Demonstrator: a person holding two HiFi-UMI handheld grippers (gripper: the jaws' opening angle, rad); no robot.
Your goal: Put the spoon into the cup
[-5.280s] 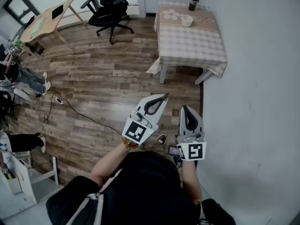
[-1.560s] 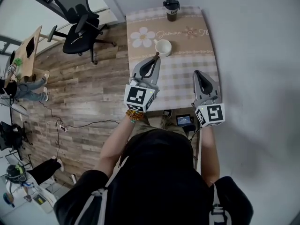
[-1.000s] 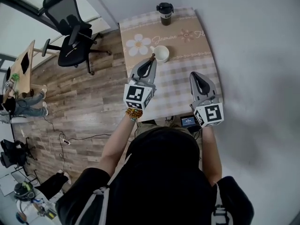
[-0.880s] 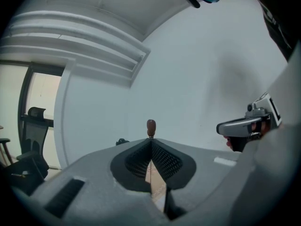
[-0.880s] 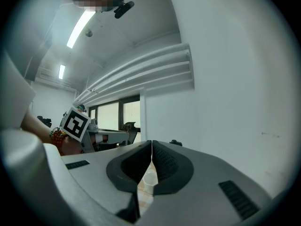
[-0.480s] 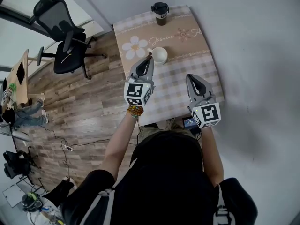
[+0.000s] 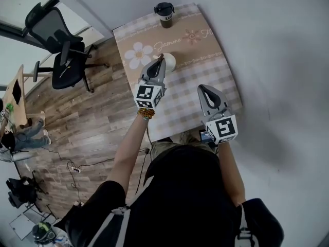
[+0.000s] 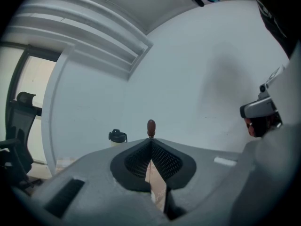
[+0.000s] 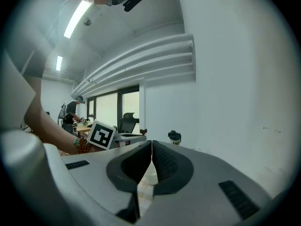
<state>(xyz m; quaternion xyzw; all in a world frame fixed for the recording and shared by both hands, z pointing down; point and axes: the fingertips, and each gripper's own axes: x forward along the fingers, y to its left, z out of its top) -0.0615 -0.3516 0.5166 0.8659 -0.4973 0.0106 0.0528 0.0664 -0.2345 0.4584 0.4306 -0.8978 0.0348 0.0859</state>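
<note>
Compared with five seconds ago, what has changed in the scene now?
The person walked up to the table, and the left gripper, shut on the spoon, moved forward until the spoon's tip is at the cup. The right gripper stayed shut and empty; cup and travel mug kept their places.

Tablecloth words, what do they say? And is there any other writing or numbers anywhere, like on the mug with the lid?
"Jasmine": curly writing on the tablecloth, as far as it can be read.
A second curly word past the small printed flower: starts like "F", the rest too small to read.
Label on the lidded travel mug: too small to read.
Marker cubes: only black-and-white square patterns, no words or numbers.
</note>
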